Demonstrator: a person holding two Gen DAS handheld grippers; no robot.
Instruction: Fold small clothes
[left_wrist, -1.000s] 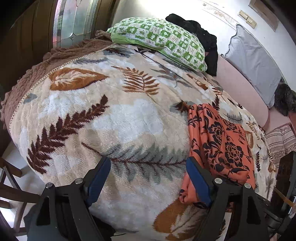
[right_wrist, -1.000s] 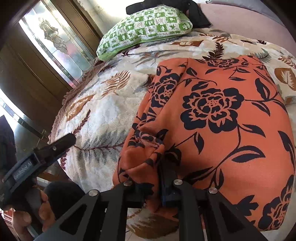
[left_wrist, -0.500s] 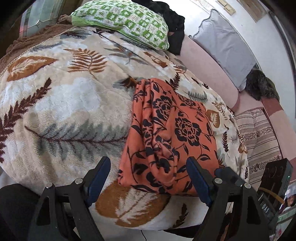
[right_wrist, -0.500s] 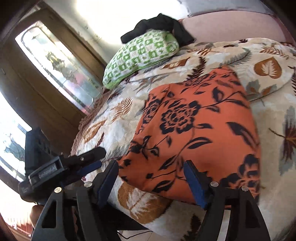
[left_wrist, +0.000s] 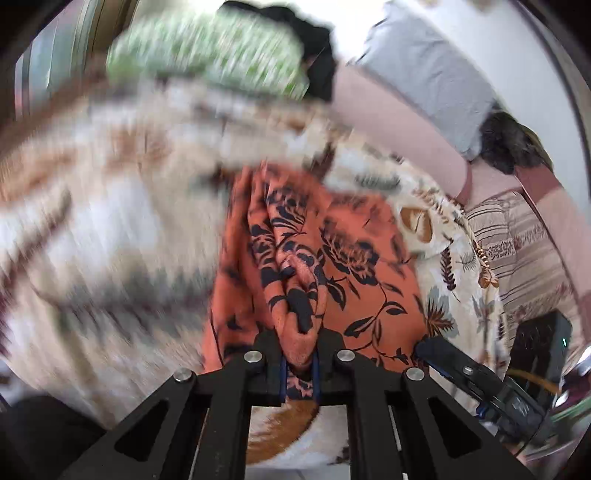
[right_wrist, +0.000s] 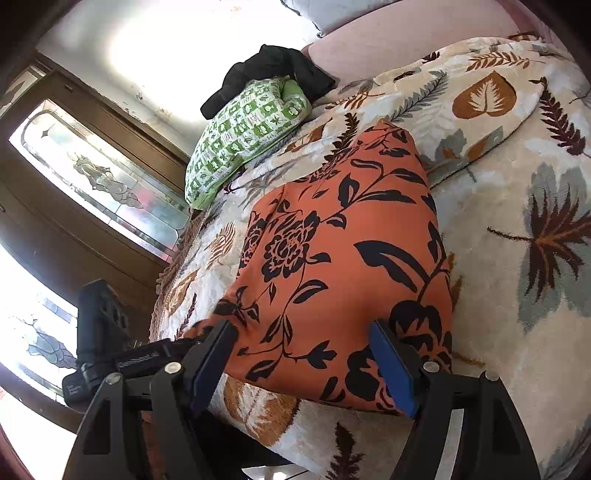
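Step in hand, as judged: gathering a near corner for another fold. The left gripper (left_wrist: 298, 363) is clamped on a bunched edge of the orange cloth with black floral print (right_wrist: 343, 258). The right gripper (right_wrist: 301, 363) stands wide apart, empty, straddling the near hem. Cloth lies on the leaf-patterned plush blanket (right_wrist: 517, 206), its long axis running away from the fingers. Next move calls for carrying the gripped corner across.

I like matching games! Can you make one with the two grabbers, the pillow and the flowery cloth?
Things:
1. left gripper
2. right gripper
3. pillow
4. flowery cloth

States:
A. green and white checks
B. open wide
C. orange with black flowers
D. shut, pinching fabric

Pairs: 1-D, 2-B, 3-A, 4-C
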